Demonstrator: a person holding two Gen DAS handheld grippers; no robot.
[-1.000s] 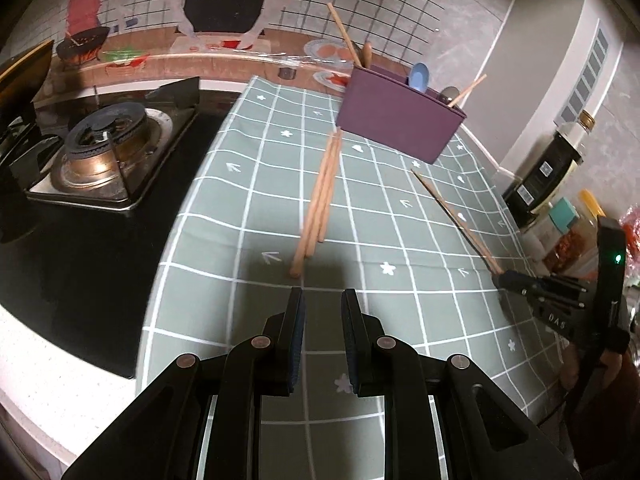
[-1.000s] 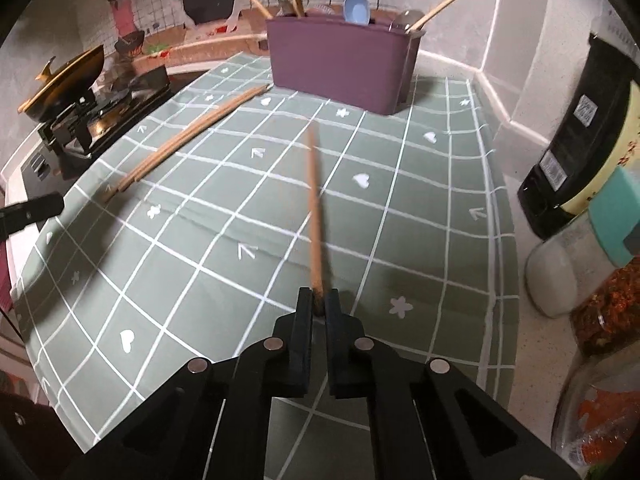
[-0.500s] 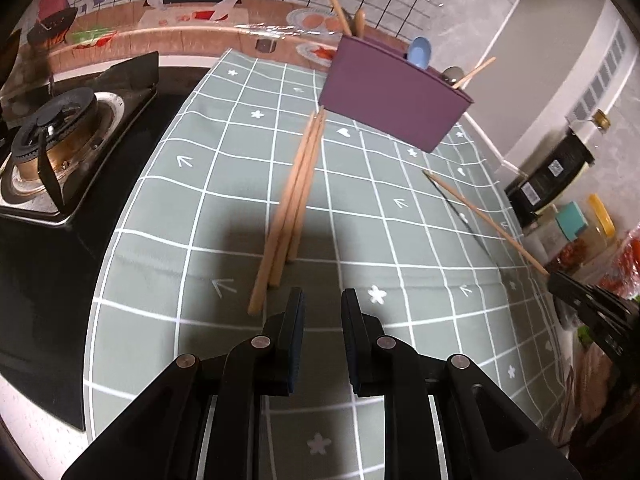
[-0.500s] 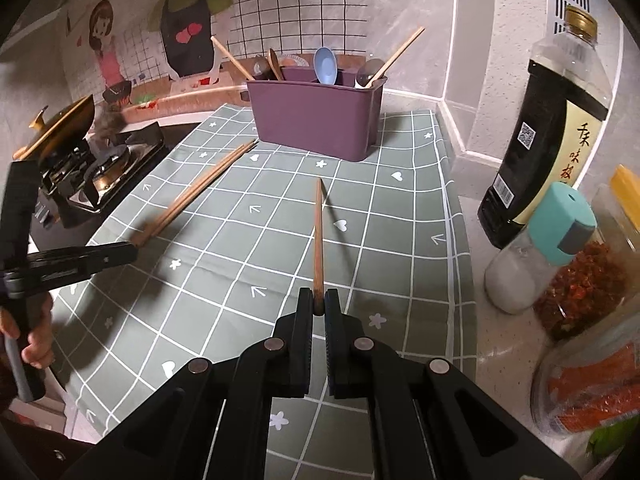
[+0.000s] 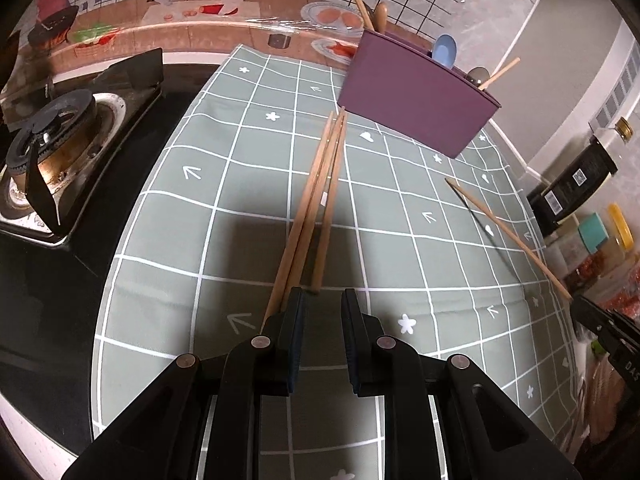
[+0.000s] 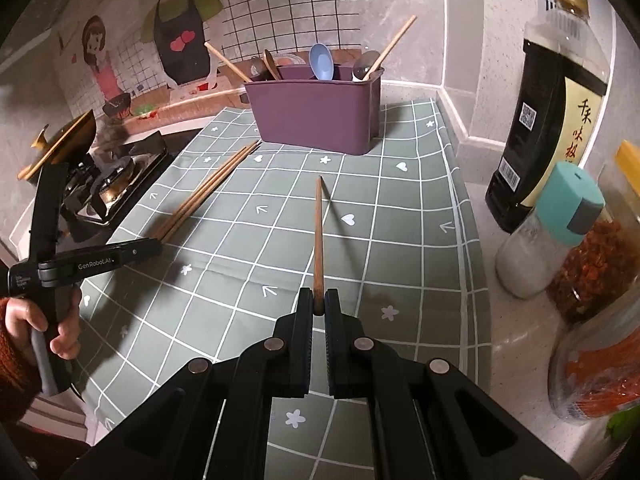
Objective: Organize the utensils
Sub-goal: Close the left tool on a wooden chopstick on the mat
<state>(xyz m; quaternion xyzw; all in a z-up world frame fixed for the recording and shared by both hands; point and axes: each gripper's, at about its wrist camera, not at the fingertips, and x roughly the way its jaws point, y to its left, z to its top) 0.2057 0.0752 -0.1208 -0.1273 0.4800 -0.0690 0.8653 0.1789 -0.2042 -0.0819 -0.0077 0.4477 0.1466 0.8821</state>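
Our right tool [image 6: 319,312] is clamped together on the near end of a single wooden chopstick [image 6: 318,236]. The stick juts forward, lifted clear of the green grid mat [image 6: 404,216], its shadow on the cloth beside its tip.

Our left tool [image 5: 323,303] has its fingers apart with nothing between them. It hovers low over the near ends of three wooden chopsticks [image 5: 320,188]. These lie side by side on the mat; the near ends of two pass under the left finger [image 5: 295,312], and the third ends in front of the gap. In the right wrist view a hand [image 6: 36,320] in a rust-coloured sleeve grips this tool's handle.

Beyond the far tips of the three sticks, a purple utensil caddy [image 6: 316,114] stands on the mat near the wall. It holds a blue spoon [image 6: 321,61], wooden spoons and upright chopsticks.

A gas burner [image 5: 52,136] sits on the counter left of the mat. A dark sauce bottle [image 6: 556,112], a teal-capped shaker [image 6: 548,236] and jars stand to the right.
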